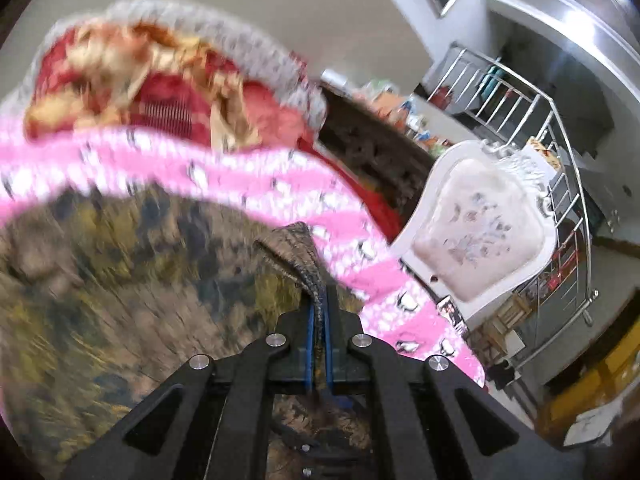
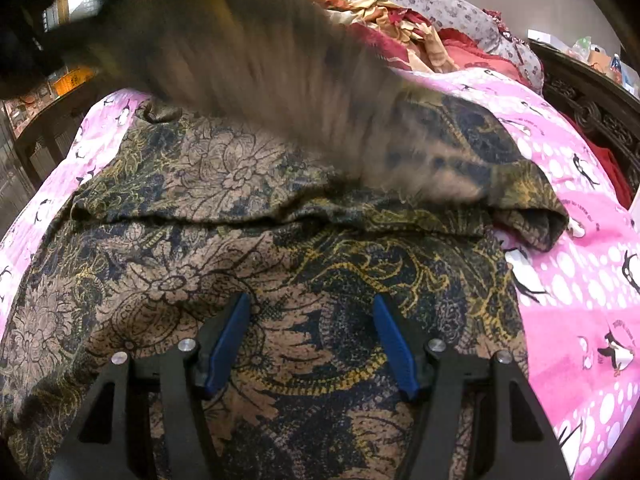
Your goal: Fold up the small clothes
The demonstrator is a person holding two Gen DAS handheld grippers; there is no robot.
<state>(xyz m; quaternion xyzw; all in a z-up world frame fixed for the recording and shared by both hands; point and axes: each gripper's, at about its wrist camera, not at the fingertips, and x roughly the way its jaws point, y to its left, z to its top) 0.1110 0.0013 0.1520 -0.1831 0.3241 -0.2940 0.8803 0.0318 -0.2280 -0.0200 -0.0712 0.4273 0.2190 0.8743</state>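
A brown, black and yellow floral-patterned garment (image 2: 224,248) lies spread on a pink penguin-print sheet (image 2: 576,280). My left gripper (image 1: 319,304) is shut on a pinched edge of this garment (image 1: 296,252) and holds it lifted; the rest of the cloth (image 1: 120,264) is blurred below. In the right wrist view a lifted part of the garment (image 2: 256,64) sweeps across the top as a blur. My right gripper (image 2: 312,308) is open and empty, just above the flat garment, blue pads (image 2: 228,340) spread wide.
A red and gold crumpled blanket (image 2: 400,28) and a grey floral pillow (image 2: 460,12) lie at the far end of the bed. A dark carved headboard (image 2: 592,116) is at right. A white ornate chair (image 1: 480,224) and metal rack (image 1: 560,160) stand beside the bed.
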